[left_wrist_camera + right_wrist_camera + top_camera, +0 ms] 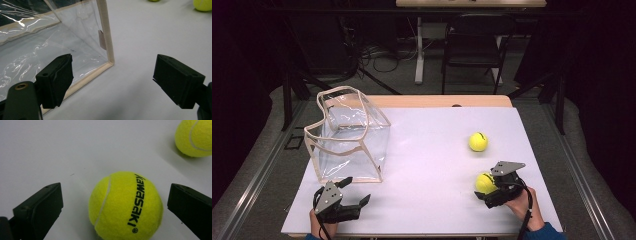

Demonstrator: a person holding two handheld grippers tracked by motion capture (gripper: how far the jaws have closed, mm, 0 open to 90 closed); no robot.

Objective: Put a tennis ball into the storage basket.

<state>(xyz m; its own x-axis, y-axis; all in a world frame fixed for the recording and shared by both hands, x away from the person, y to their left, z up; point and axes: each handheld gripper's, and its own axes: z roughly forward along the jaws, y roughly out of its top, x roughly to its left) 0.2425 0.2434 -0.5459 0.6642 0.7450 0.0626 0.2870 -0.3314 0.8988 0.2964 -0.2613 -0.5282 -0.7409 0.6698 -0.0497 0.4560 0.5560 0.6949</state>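
Observation:
A yellow tennis ball [125, 205] marked KAWASAKI rests on the white table between the jaws of my right gripper [112, 207], which stands open with a gap on each side of the ball. In the high view that near ball [484, 183] sits at the right gripper [486, 188] near the table's front right. A second tennis ball [478, 141] [193, 136] lies farther back. A clear plastic bag [348, 135] [50, 42] with beige trim stands open on the left. My left gripper [357, 192] [112, 82] is open and holds nothing, just in front of the bag's near corner.
The white table top [427, 165] spreads between the bag and the balls. A black chair [474, 45] and a table leg stand on the floor beyond the far edge. The table's front edge runs just under both hands.

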